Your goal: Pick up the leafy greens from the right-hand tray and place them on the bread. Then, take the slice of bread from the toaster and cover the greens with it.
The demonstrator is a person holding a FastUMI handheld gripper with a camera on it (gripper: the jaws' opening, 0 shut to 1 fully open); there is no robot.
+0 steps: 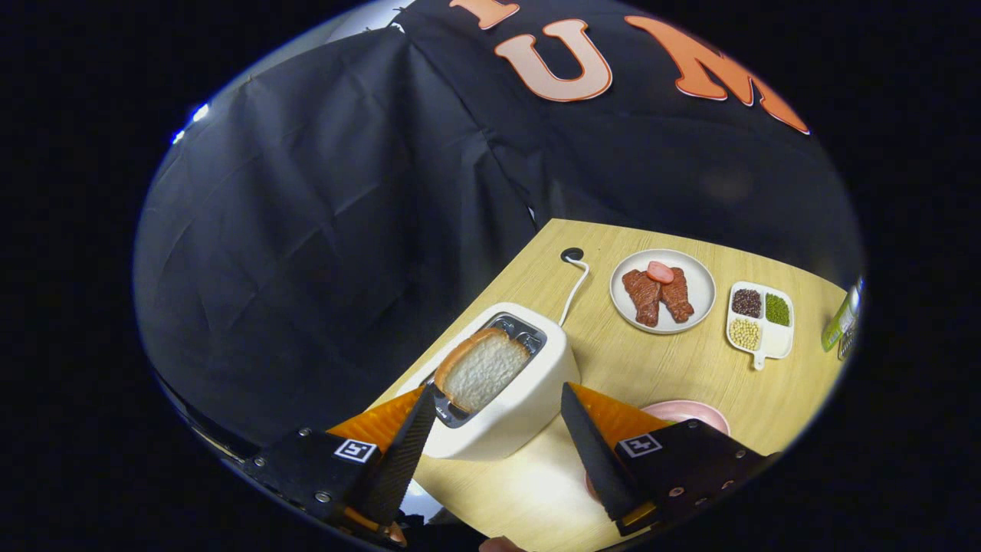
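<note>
The work surface was a pale wood-grain table [636, 360], backed by a creased black cloth wall [322, 230]. One white two-slot toaster [513, 399] stood on the table, with a white cable [575, 287] running from it to a round black port [572, 254] in the tabletop. One slice of white bread with a brown crust [483, 369] stood raised and tilted in the toaster's slot. Beyond the toaster sat one round white plate [663, 291] holding two brown meat pieces and one pink slice. Beside that plate lay one white divided tray [760, 322] with three filled compartments: dark, green and yellow. One pink plate [690, 412] lay partly hidden behind the right finger. The gripper [498, 406] was released, its fingers spread wide to either side of the toaster, the bread just ahead between them, gripping nothing.
</note>
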